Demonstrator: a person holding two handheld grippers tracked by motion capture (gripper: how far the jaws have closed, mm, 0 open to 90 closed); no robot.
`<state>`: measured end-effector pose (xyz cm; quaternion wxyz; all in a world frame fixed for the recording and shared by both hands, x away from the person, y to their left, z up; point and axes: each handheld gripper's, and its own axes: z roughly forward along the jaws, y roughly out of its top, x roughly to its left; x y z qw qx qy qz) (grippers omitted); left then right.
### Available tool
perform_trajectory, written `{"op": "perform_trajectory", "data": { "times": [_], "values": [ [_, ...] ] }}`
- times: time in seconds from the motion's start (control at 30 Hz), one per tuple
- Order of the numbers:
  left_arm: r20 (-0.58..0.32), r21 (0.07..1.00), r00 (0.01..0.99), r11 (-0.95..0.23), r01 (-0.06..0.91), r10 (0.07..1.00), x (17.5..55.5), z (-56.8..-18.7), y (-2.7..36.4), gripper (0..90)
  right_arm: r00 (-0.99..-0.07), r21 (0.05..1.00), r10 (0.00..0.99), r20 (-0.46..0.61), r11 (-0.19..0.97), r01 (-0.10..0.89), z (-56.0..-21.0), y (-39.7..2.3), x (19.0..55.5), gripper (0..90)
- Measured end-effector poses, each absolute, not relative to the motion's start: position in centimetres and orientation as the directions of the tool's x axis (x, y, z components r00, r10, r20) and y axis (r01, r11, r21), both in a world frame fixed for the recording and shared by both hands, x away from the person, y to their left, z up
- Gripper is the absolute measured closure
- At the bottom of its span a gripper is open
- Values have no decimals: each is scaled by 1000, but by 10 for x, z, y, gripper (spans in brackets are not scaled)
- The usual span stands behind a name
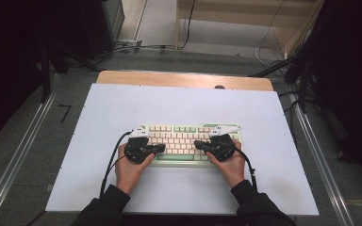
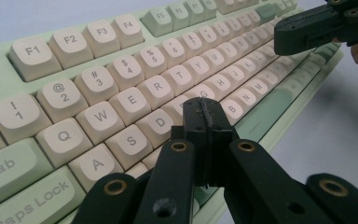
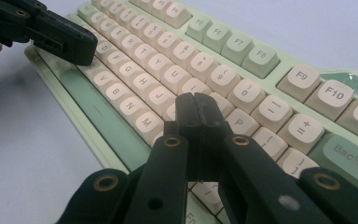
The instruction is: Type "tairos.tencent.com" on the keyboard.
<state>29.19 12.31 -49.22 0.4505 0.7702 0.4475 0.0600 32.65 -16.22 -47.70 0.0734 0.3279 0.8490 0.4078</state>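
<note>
A pale green keyboard (image 1: pixel 181 141) with cream keycaps lies on the white mat in front of the person. My left gripper (image 1: pixel 162 148) hovers over the keyboard's left half, jaws pressed together with nothing between them; in the left gripper view its tip (image 2: pixel 207 111) hangs above the keyboard (image 2: pixel 121 88) near the F and G keys. My right gripper (image 1: pixel 198 144) is over the right half, also shut and empty; in the right gripper view its tip (image 3: pixel 196 106) sits above the keyboard (image 3: pixel 223 70) near the K and L keys. The two tips point toward each other.
The white mat (image 1: pixel 179 106) covers a wooden table whose far edge (image 1: pixel 184 78) shows beyond it. Metal rails run along both sides of the table. Cables and dark stands lie on the floor behind.
</note>
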Motion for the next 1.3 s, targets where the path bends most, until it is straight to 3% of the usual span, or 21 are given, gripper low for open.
{"op": "perform_trajectory", "data": {
  "times": [0.4,0.87,1.3],
  "values": [
    [-268,742,603,-238,627,752,291,-494,118,900,-776,740,614,141,455,495,-478,-161,327,877],
    [-315,801,572,-111,588,757,290,-486,132,900,-771,749,621,145,440,495,-476,-156,332,877],
    [-314,803,564,-103,587,764,291,-487,134,900,-753,753,641,146,421,505,-477,-151,344,877]
  ]
}}
